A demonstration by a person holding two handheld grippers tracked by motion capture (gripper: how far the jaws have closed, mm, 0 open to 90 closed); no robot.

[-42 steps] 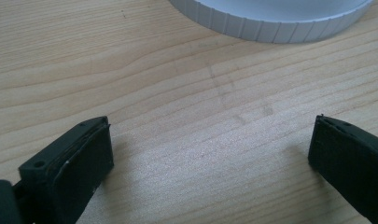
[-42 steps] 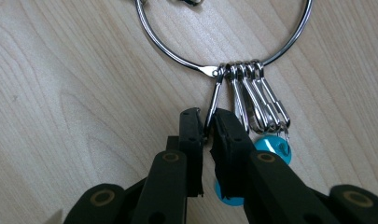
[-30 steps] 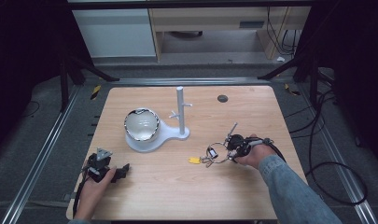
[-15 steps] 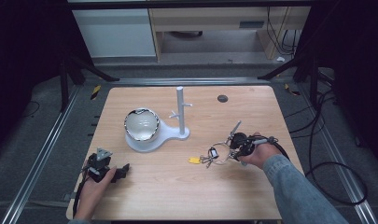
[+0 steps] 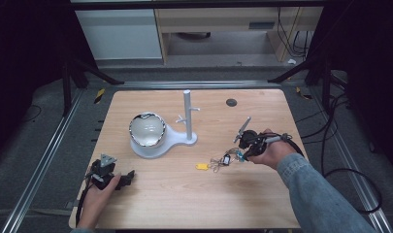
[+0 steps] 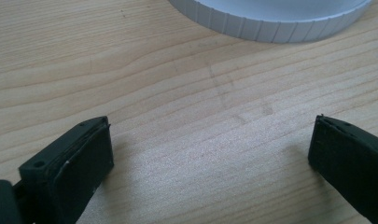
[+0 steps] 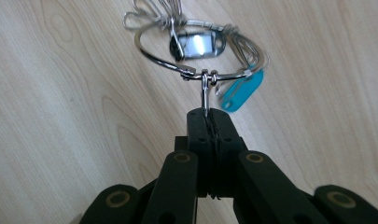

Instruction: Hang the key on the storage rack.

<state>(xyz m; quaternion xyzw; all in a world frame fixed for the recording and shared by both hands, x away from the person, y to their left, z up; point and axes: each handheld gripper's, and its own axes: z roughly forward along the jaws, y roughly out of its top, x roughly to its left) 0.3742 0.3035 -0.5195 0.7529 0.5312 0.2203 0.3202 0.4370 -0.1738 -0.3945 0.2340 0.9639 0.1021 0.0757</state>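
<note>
A metal key ring carries several clips, a teal tag and a yellow tag. My right gripper is shut on a small metal link of the ring, which hangs in front of the jaws over the wood. In the high view the right gripper is right of centre, and the key ring trails to its left towards the table. My left gripper rests at the front left of the table. Its jaws stand wide apart, and between them the left gripper has just bare wood.
A white stand with an upright post and short pegs sits mid-table. A white bowl lies on its round base, whose ribbed edge is ahead of the left gripper. A small black disc lies at the far right.
The right hand has risen a little and taken the key ring up with it. The left hand has stayed where it was.
</note>
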